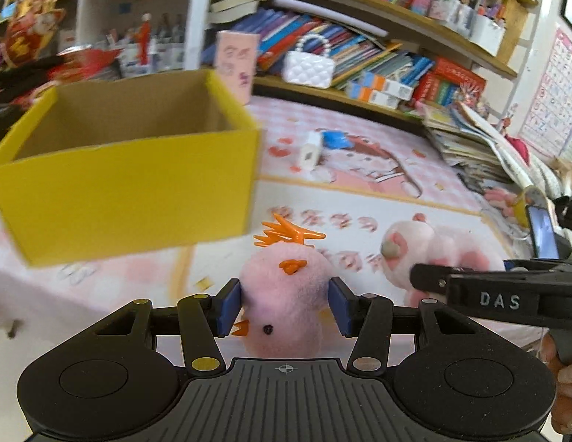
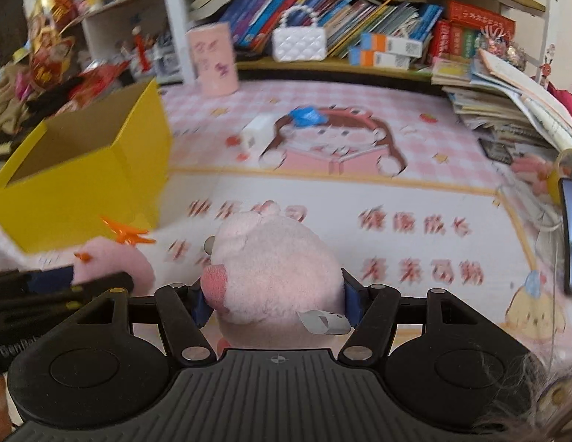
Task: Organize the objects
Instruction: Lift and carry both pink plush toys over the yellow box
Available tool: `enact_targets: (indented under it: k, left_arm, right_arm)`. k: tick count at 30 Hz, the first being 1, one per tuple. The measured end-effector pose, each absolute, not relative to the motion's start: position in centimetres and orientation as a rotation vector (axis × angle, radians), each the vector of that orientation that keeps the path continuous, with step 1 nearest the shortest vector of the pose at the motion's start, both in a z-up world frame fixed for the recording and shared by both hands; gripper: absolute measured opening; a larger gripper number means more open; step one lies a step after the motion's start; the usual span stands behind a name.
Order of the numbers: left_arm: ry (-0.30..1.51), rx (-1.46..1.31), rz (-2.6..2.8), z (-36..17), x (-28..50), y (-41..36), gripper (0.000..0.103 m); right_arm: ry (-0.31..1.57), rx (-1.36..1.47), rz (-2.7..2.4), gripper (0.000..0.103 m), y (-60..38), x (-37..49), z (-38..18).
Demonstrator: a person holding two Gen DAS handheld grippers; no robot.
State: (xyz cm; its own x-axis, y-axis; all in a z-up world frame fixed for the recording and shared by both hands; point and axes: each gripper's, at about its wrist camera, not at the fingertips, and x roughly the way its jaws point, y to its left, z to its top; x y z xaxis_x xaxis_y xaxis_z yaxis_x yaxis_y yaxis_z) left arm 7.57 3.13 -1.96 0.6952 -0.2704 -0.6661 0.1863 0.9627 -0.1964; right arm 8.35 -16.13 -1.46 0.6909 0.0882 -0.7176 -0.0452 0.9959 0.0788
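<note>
I hold two plush toys, one per gripper. My left gripper [image 1: 284,307] has its jaws closed on a round pink fuzzy chick plush [image 1: 286,287] with an orange plastic comb, an orange beak and a small black bead eye. The blue pads [image 1: 229,305] press into its sides, and the fur bulges between them. My right gripper [image 2: 275,302] has its jaws closed on a larger pale pink plush animal [image 2: 275,269] with a darker pink patch and a white sewn-in fabric tag. Its soft body fills the gap between the jaws.

One open yellow cardboard box [image 1: 120,169] stands on the surface [image 1: 415,213], to the left of both toys. It is rectangular, with yellow outer walls and plain brown inner walls; as far as its inside shows, nothing lies in it. The surface carries a smooth pink-and-white cartoon-printed mat.

Further items on the mat, counted:
- one small white rectangular box [image 2: 257,133], lying on its side;
- one crumpled blue wrapper [image 2: 304,116], just beside it;
- one tall pink printed carton [image 2: 212,59], upright at the rear edge.

Behind the mat, a wooden bookshelf [image 2: 323,66] holds one white quilted handbag [image 2: 299,42] with a beaded handle, among many stacked books.
</note>
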Motion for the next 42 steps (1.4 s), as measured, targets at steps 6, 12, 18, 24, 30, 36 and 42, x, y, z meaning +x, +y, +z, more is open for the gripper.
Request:
enact_targets:
  k: [6, 12, 18, 24, 30, 36, 42]
  left_arm:
    - [0.744, -0.142, -0.204, -1.7, 5.3, 6.5, 0.049]
    - [0.73, -0.144, -0.173, -1.4, 3.0, 9.2, 0.05]
    - [0.704, -0.143, -0.129, -1.0, 1.5, 11.6, 0.05]
    - [0.671, -0.136, -0.117, -0.5, 0.7, 13.3, 0.049]
    - [0.641, -0.141, -0.113, -0.2, 0.3, 14.4, 0.05]
    - [0.612, -0.145, -0.104, 0.3, 0.0, 15.1, 0.049]
    - [0.528, -0.155, -0.101, 2.7, 1.4, 15.9, 0.049]
  right_arm:
    - [0.799, -0.009, 0.144, 0.062, -11.9, 6.1, -1.5]
    - [0.793, -0.057, 0.225, 0.062, -8.0, 4.7, -1.5]
    - [0.778, -0.069, 0.275, 0.062, -5.1, 3.8, -1.3]
    - [0.761, -0.068, 0.282, 0.062, -3.3, 3.4, -1.1]
    - [0.75, -0.068, 0.276, 0.062, -2.3, 3.0, -0.9]
    - [0.737, -0.086, 0.288, 0.062, -1.3, 3.1, -0.7]
    - [0.677, -0.097, 0.308, 0.062, -0.8, 4.2, 1.2]
